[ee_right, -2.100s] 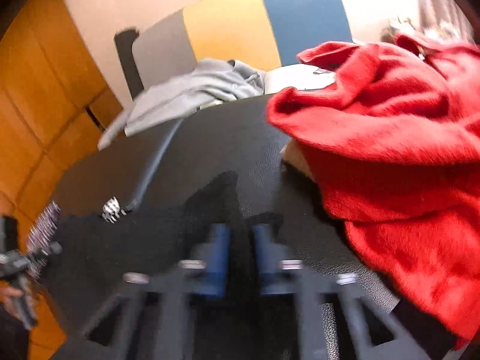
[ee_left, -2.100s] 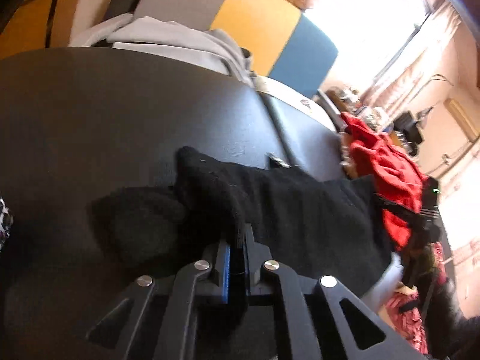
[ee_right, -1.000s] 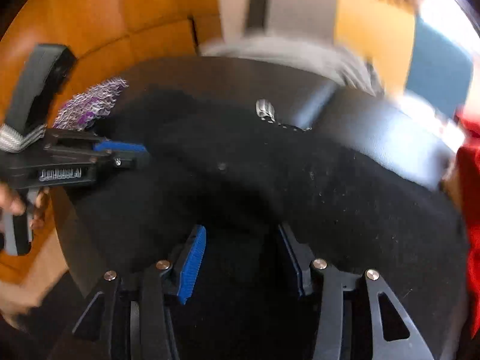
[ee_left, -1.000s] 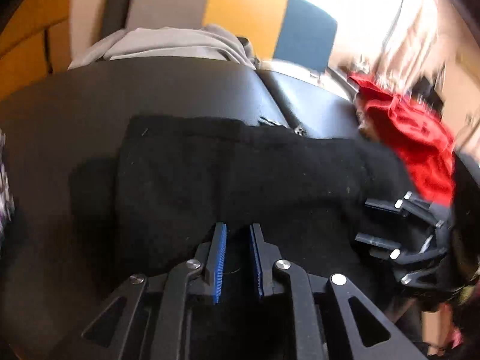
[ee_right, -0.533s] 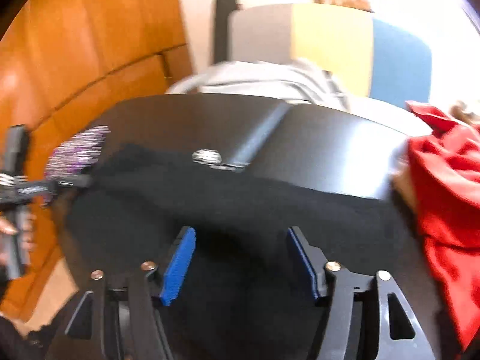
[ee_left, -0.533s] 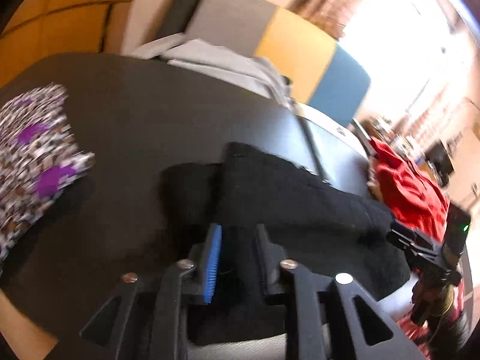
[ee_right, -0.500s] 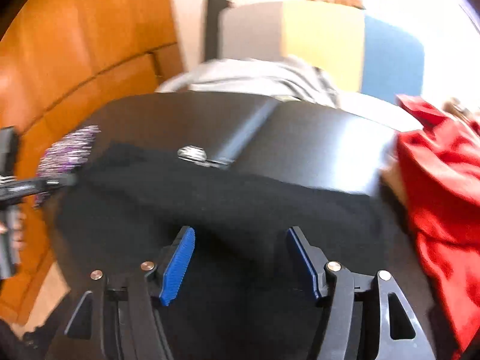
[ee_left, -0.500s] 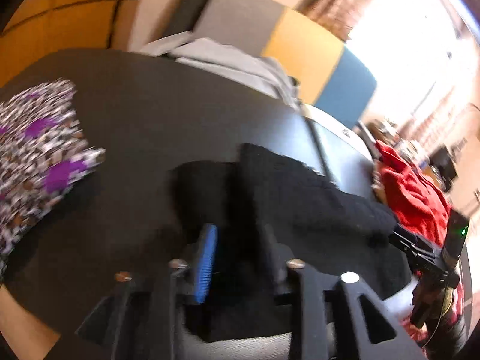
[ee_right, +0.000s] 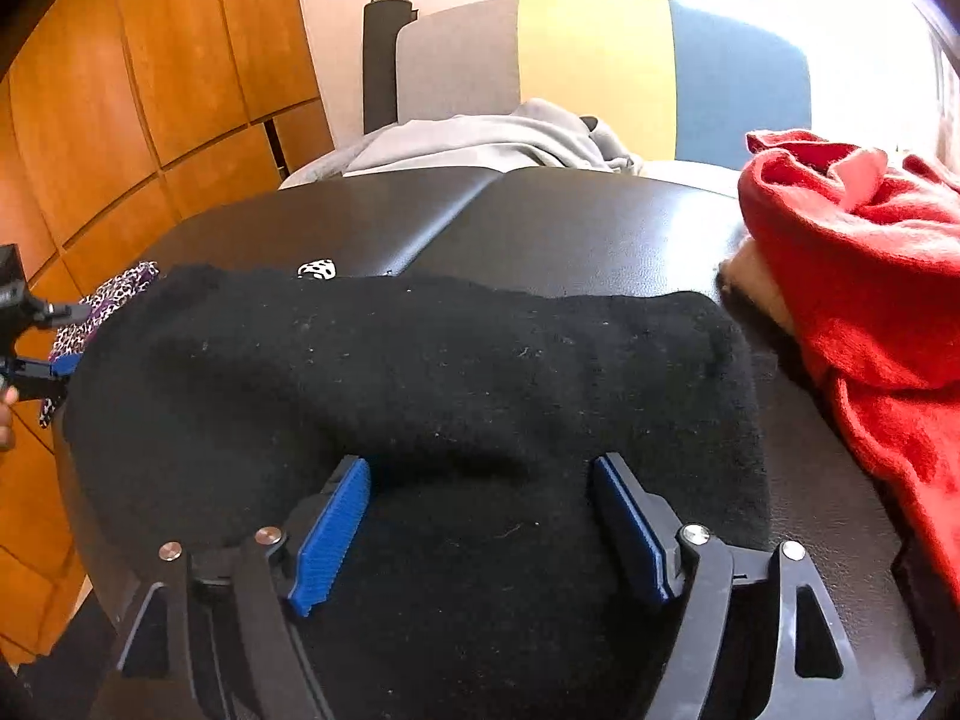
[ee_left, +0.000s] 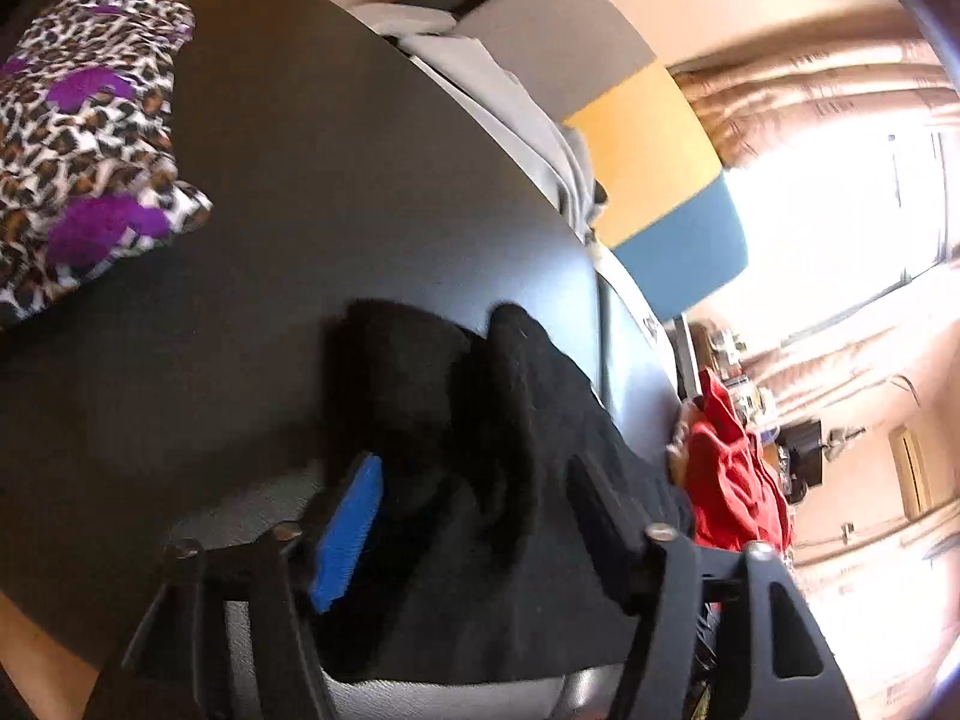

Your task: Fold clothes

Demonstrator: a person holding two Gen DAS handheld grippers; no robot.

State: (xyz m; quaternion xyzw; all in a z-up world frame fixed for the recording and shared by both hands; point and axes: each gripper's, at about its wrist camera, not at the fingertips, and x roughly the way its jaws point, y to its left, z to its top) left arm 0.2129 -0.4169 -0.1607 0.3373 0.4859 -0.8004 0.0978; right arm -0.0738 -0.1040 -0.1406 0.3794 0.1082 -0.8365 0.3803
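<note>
A black garment (ee_right: 420,372) lies folded on the black padded table (ee_right: 576,228). It also shows in the left wrist view (ee_left: 540,450), with a raised fold near its left end. My left gripper (ee_left: 474,480) is open, its fingers either side of that end of the cloth. It shows at the left edge of the right wrist view (ee_right: 36,360). My right gripper (ee_right: 480,480) is open wide and empty, just above the near edge of the black garment.
A red garment (ee_right: 870,312) is heaped at the table's right, also seen in the left wrist view (ee_left: 726,480). A leopard-print cloth (ee_left: 78,138) lies at the table's left. A grey garment (ee_right: 480,138) lies on the grey, yellow and blue chair (ee_right: 600,60) behind.
My left gripper has opened and let go of the black garment's end, and has tilted. My right gripper has stayed open over the garment, which now lies flat.
</note>
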